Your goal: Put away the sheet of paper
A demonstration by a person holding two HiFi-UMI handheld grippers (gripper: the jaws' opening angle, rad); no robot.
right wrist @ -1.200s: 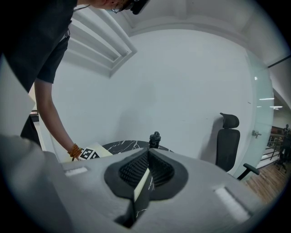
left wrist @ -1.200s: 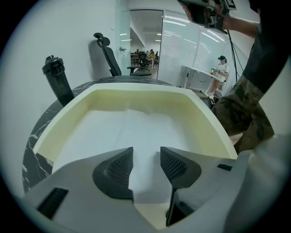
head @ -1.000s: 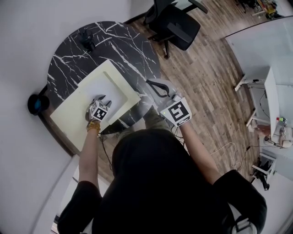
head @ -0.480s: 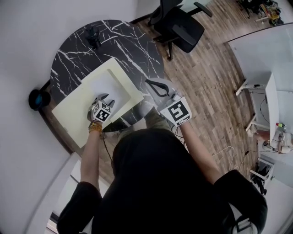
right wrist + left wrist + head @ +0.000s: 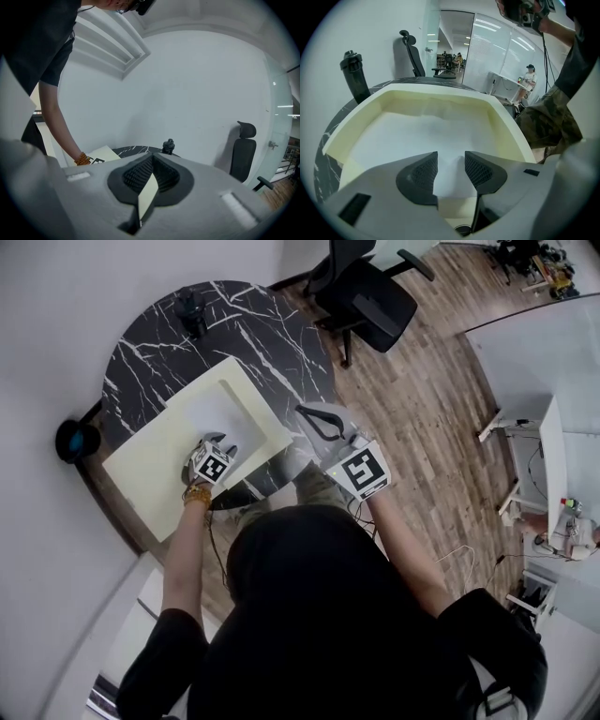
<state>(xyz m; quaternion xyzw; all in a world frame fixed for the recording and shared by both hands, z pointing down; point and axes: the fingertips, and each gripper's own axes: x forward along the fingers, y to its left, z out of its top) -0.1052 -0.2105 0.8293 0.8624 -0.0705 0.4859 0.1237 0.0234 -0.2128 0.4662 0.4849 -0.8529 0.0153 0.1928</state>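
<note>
A round black marble table (image 5: 272, 334) is standing against a white wall, with a dark bottle (image 5: 192, 310) at its far edge and an office chair (image 5: 370, 296) on the wood floor beyond. A shallow cream tray (image 5: 248, 404) is lying on the table, and the paper (image 5: 211, 413) is resting flat inside it: plain white, unmarked, filling most of the tray floor. Its edges are fading into the pale tray, so its outline is hard to trace.

The left gripper (image 5: 214, 440) is reaching into the tray's near end with its jaws spread, and the sheet's near edge is showing in the gap between them. Whether the pads are touching the paper, I cannot tell.

The right gripper (image 5: 317, 423) is hovering off the table's right edge, jaws pressed together on a thin cream strip (image 5: 147, 194) seen edge-on; what the strip belongs to is not clear. The person's head and shoulders are covering the table's near side.
</note>
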